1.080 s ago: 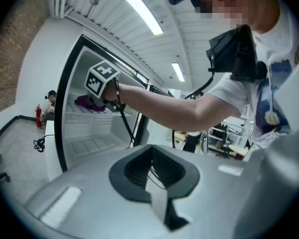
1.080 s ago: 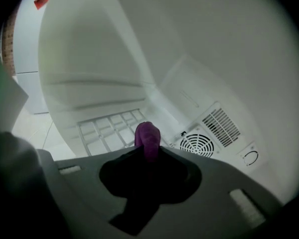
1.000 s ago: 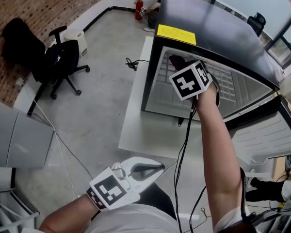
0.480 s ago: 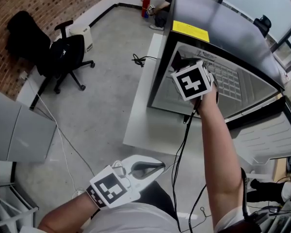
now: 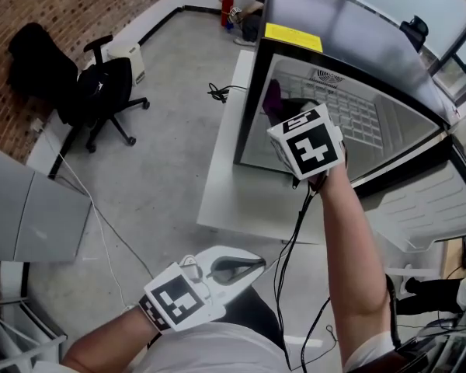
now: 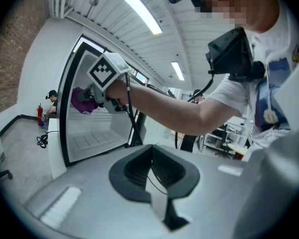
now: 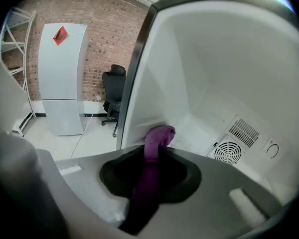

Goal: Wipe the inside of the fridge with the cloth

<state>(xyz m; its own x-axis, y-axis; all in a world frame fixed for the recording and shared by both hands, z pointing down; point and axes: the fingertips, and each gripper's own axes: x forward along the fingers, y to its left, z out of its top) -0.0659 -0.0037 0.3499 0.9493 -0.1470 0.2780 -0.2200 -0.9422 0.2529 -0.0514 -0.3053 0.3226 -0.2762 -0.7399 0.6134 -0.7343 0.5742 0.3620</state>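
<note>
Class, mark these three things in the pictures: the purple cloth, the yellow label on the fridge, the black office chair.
purple cloth (image 7: 158, 136), right gripper view, on its bunched upper end.
yellow label (image 5: 293, 36), head view, on the label's middle.
office chair (image 5: 101, 92), head view, on its black seat and back.

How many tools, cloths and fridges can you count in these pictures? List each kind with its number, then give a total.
Tools: 2, the left tool and the right tool
Cloths: 1, the purple cloth
Fridges: 2, the open fridge and the white fridge
Total: 5
</note>
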